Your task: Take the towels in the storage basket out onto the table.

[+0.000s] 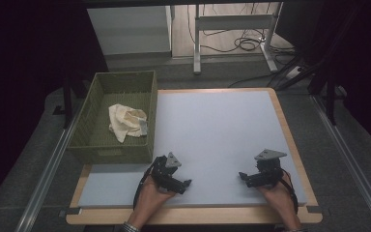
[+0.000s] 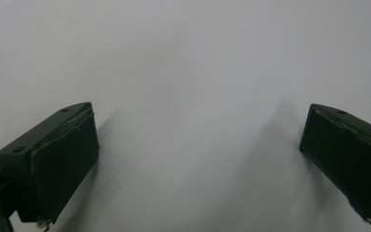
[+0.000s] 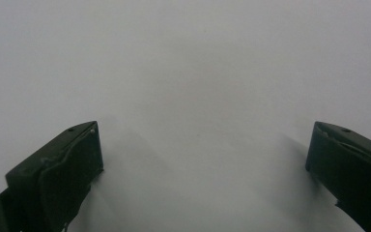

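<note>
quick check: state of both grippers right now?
Left gripper: open, holding nothing, over the mat.
Right gripper: open, holding nothing, over the mat.

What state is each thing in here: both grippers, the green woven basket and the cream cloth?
Left gripper: jaws wide open, holding nothing, low over the pale grey table mat.
Right gripper: jaws wide open, holding nothing, low over the mat.
Green woven basket: upright at the mat's left edge, lidless.
Cream cloth: crumpled, lying inside the basket.
</note>
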Available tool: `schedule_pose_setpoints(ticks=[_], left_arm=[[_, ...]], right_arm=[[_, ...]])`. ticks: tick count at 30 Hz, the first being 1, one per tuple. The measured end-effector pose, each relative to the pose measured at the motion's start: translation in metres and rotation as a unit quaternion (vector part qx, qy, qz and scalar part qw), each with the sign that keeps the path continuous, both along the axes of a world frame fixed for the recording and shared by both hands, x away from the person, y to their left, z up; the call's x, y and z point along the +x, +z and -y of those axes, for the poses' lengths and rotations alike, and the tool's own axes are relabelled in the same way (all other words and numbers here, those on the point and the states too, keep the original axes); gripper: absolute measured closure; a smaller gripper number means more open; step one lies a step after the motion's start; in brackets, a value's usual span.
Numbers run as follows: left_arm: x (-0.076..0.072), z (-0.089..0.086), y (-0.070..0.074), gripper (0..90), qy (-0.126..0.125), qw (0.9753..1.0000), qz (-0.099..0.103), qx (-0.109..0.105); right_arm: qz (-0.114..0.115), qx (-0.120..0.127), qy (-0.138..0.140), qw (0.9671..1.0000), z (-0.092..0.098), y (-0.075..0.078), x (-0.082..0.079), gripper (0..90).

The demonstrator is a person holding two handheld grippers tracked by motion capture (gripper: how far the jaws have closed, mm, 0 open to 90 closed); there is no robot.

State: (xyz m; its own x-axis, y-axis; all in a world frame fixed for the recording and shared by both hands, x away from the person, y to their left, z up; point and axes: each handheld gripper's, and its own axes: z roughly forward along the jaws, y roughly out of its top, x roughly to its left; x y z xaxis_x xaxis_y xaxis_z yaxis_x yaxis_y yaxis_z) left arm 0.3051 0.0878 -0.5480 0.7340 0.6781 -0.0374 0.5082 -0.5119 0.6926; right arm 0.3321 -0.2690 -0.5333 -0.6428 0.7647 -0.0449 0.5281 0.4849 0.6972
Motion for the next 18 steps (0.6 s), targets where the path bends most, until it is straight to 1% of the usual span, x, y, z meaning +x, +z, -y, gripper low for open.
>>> schedule_pose_setpoints(ticks=[12, 18], left_arm=[[-0.0003, 0.0006, 0.0005, 0.2, 0.001, 1.0, 0.001, 0.004], [0.0003, -0.0002, 0.0001, 0.1, 0.0, 1.0, -0.002, -0.002]], right_arm=[[0.0, 0.0, 0.0, 1.0, 0.0, 0.0, -0.0001, 0.0], [0.0, 0.0, 0.001, 1.0, 0.0001, -0.0001, 0.0, 0.0]])
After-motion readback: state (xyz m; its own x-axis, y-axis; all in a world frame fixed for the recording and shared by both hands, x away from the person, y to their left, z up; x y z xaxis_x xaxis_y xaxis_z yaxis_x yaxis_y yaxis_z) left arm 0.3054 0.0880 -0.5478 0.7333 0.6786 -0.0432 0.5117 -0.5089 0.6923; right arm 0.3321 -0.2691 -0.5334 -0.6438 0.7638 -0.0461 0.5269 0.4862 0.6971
